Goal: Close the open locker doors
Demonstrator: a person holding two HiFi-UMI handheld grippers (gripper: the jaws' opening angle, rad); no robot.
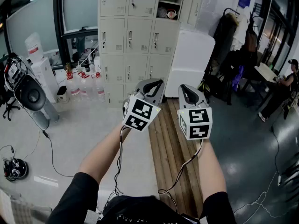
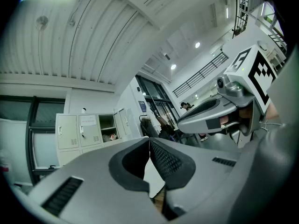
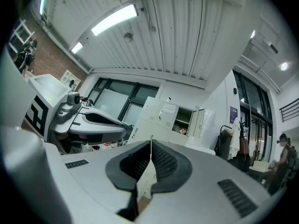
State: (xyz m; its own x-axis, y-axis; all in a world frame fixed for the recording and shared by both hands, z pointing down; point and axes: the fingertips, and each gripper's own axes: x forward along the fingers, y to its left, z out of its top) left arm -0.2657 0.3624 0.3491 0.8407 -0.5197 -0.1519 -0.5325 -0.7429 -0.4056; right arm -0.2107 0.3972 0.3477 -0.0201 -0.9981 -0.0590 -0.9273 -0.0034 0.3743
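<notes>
A beige bank of lockers stands against the far wall. Its top right compartment is open, with the door swung out to the right and a small object on the shelf inside. My left gripper and right gripper are held side by side well short of the lockers, both shut and empty. The left gripper view shows the jaws meeting at the tips, with the open compartment far off. In the right gripper view the shut tips sit below the open compartment and its door.
A white cabinet stands right of the lockers, then a coat rack and a seated person. Water bottles line the floor at the lockers' left. A speaker and cables lie left. Wooden planks run underfoot.
</notes>
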